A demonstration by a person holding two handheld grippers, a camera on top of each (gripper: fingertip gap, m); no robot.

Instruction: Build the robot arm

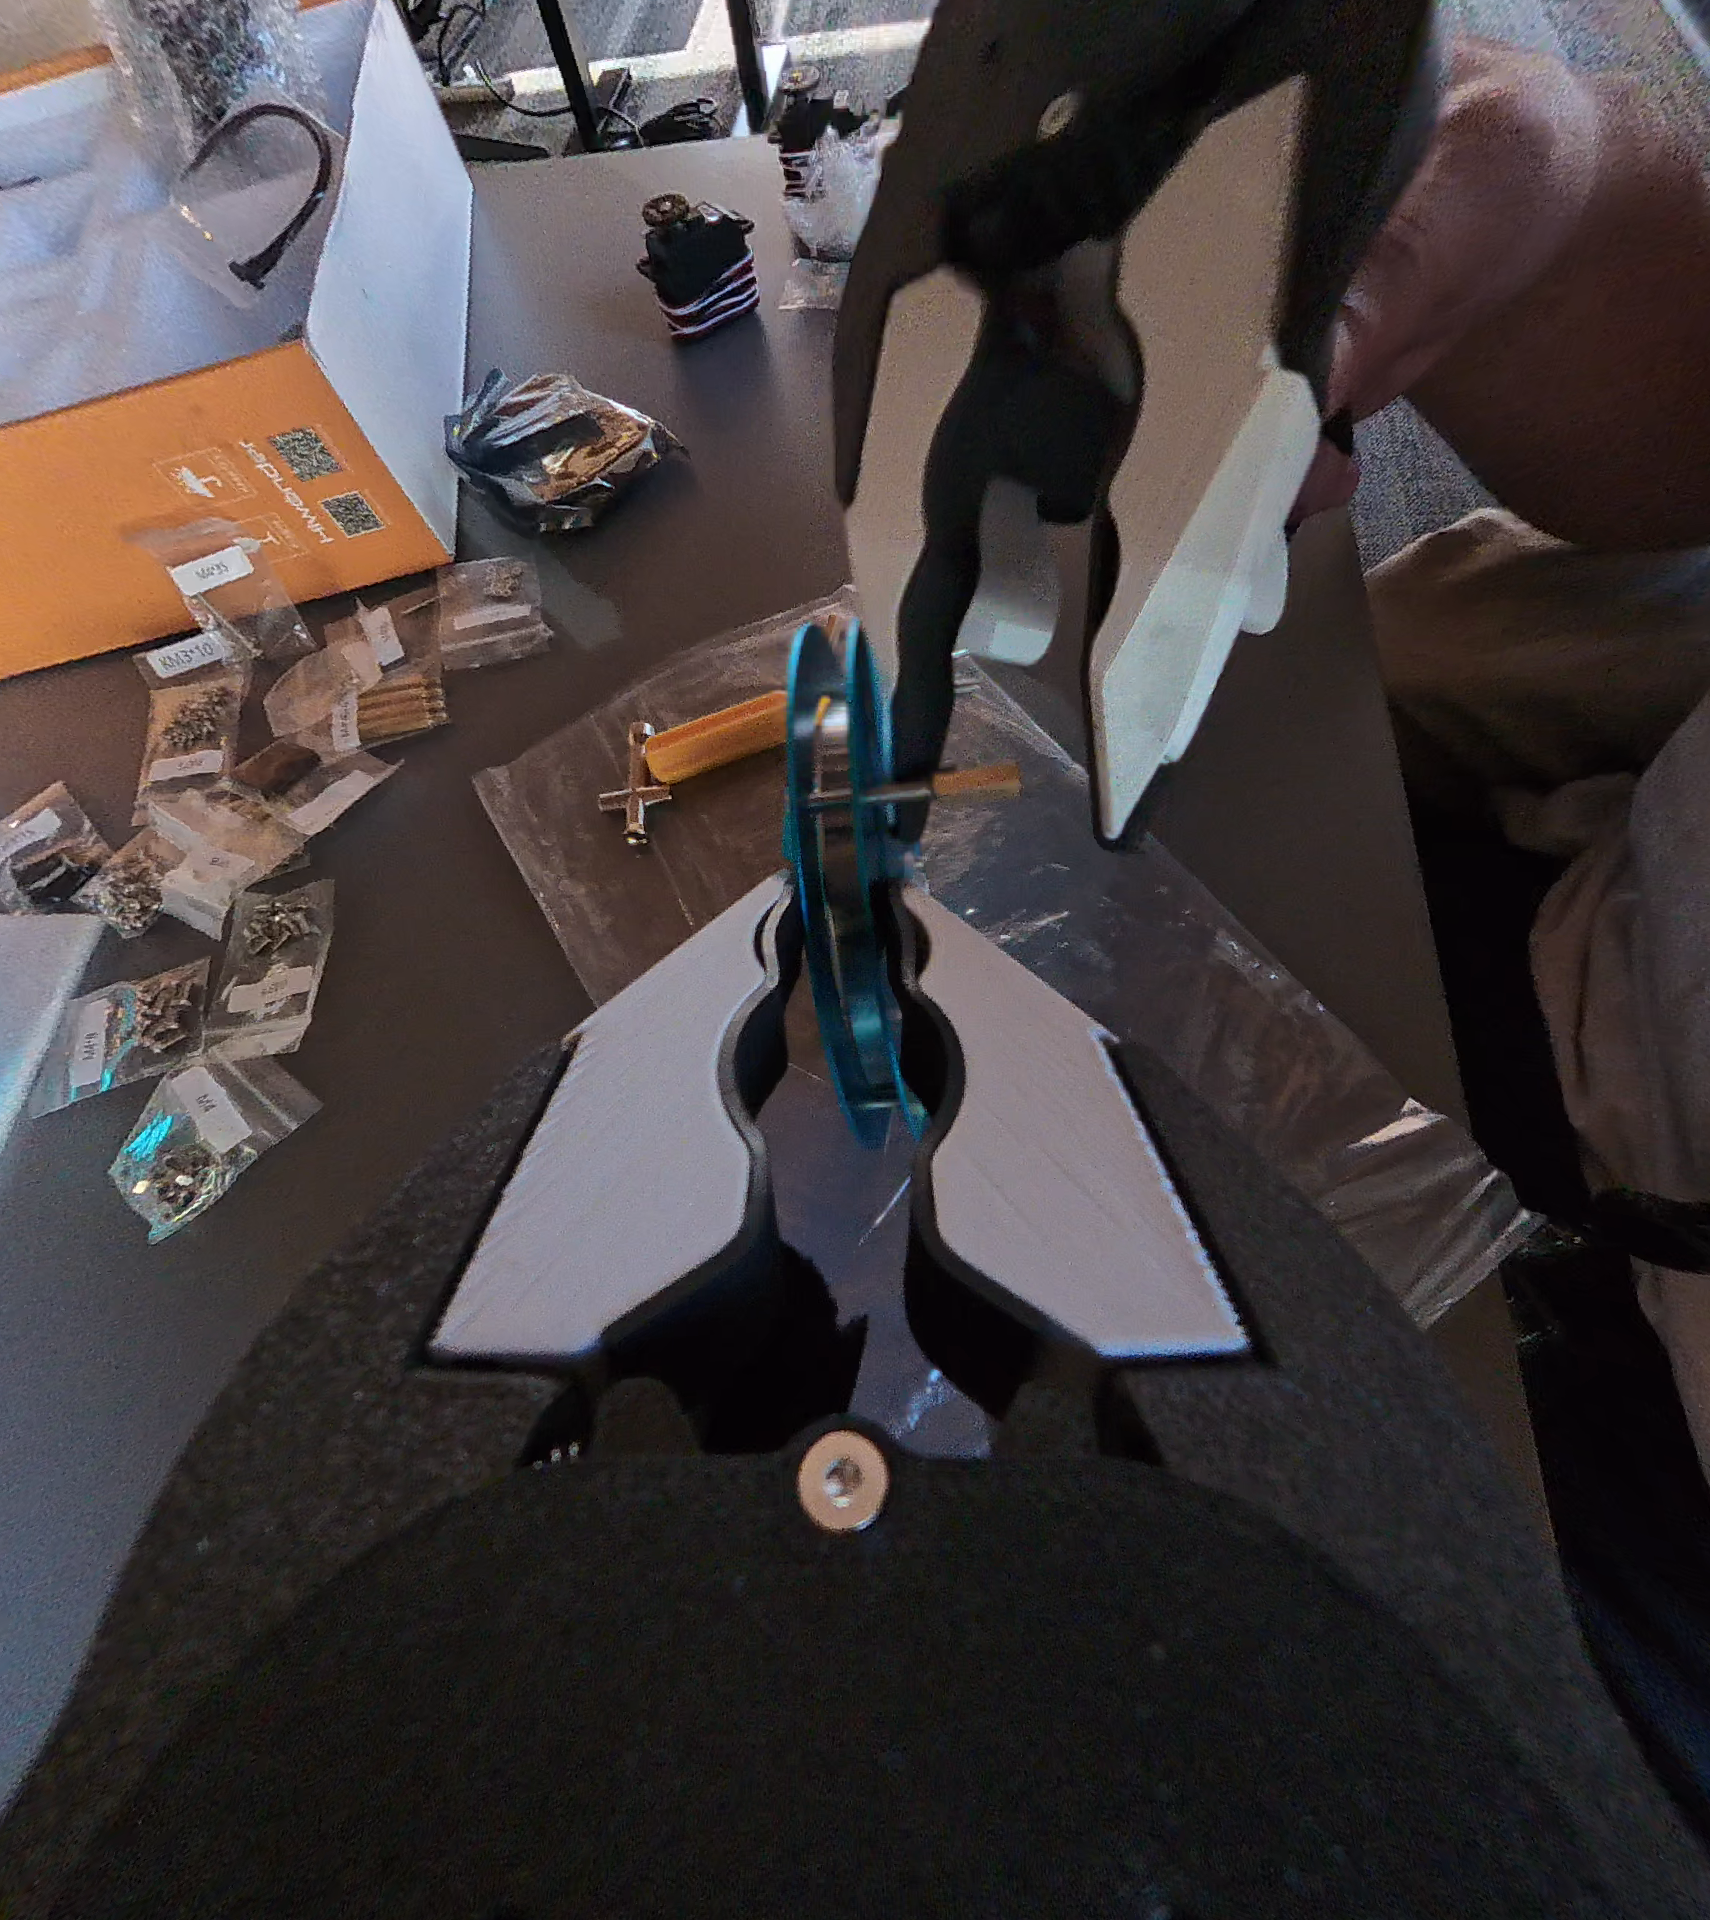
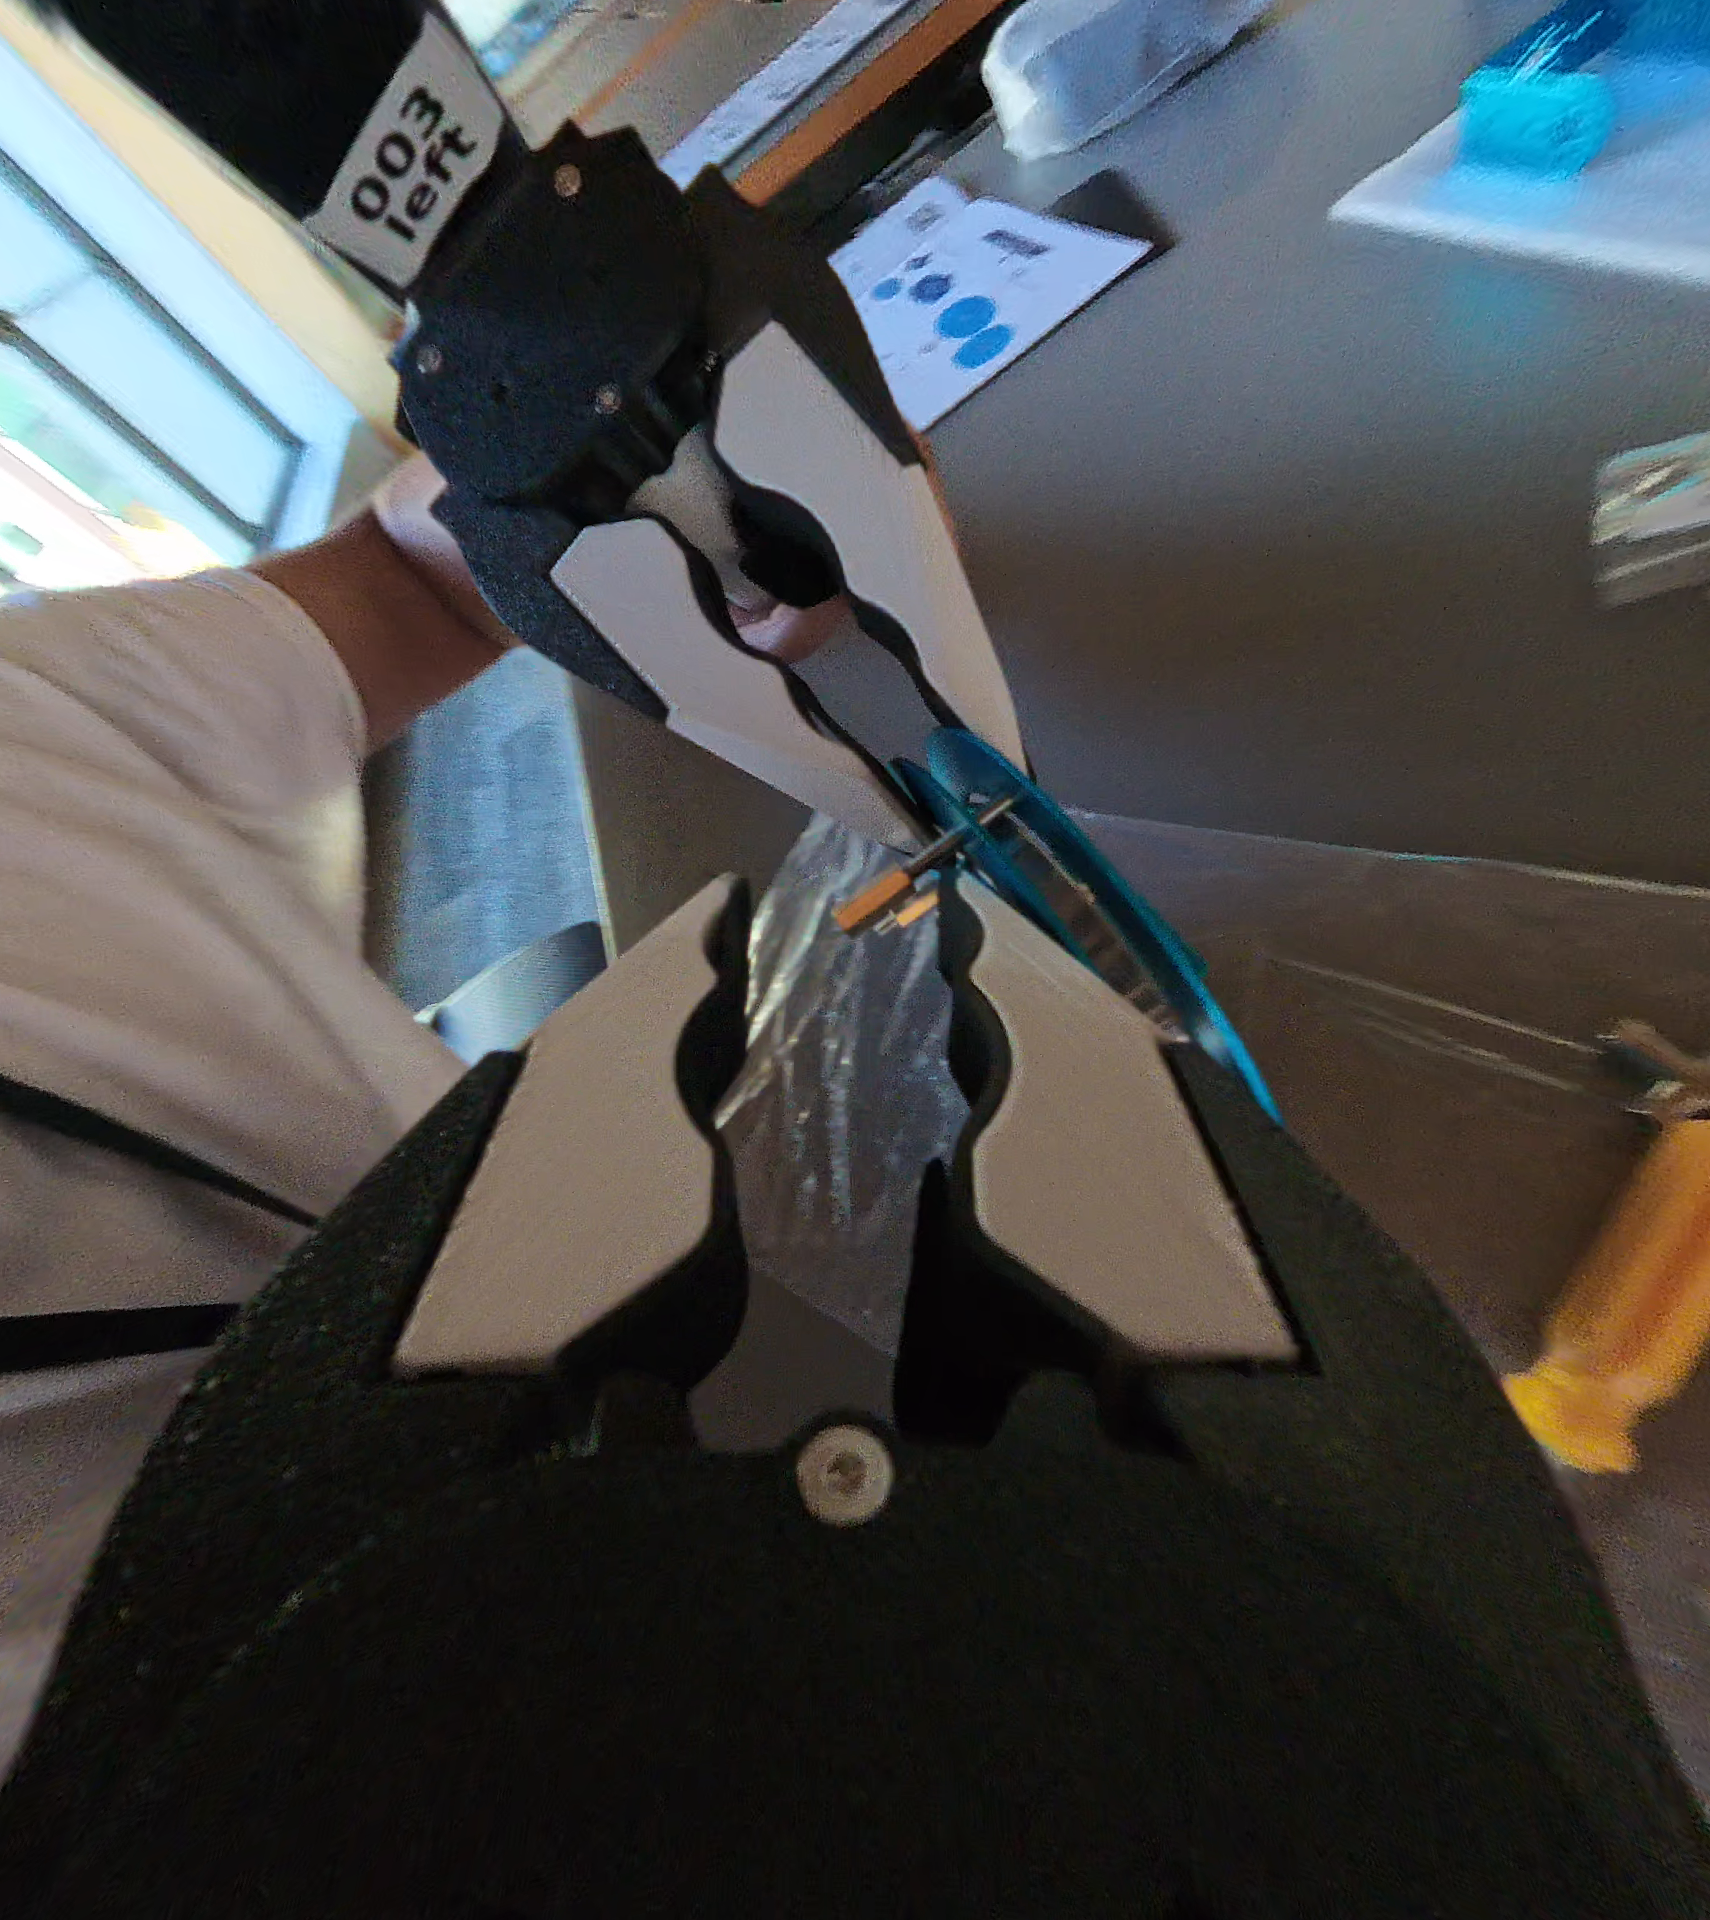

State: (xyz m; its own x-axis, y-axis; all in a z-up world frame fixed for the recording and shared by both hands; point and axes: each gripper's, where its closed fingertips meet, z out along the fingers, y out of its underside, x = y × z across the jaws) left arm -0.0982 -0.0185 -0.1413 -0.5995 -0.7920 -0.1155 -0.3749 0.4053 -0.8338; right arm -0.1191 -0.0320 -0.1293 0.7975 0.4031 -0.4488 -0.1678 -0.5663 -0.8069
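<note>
A: Room is tight at the bench's [image 1: 539, 260] near edge. The left gripper [image 1: 835, 894] is clenched on a pair of blue discs [image 1: 830, 831], held on edge above a clear plastic sheet [image 1: 1142, 966].

B: And their axis?

A: The discs stand upright, edge-on to the left wrist camera. A thin screw with a brass standoff [image 1: 976, 779] pokes out sideways toward 3 o'clock, level with the bench.

B: The right gripper [image 2: 846, 914]?

A: Its jaws stand apart around the standoff's tip, not visibly pressing it. Whether they touch, nobody can tell.

B: What crowds the sides?

A: Small hardware bags [image 1: 207, 883] and an orange-and-white box [image 1: 207, 436] at 9 to 10 o'clock, an orange-handled tool [image 1: 716, 732] just beyond the discs, a black servo [image 1: 700, 270] at 12.
</note>
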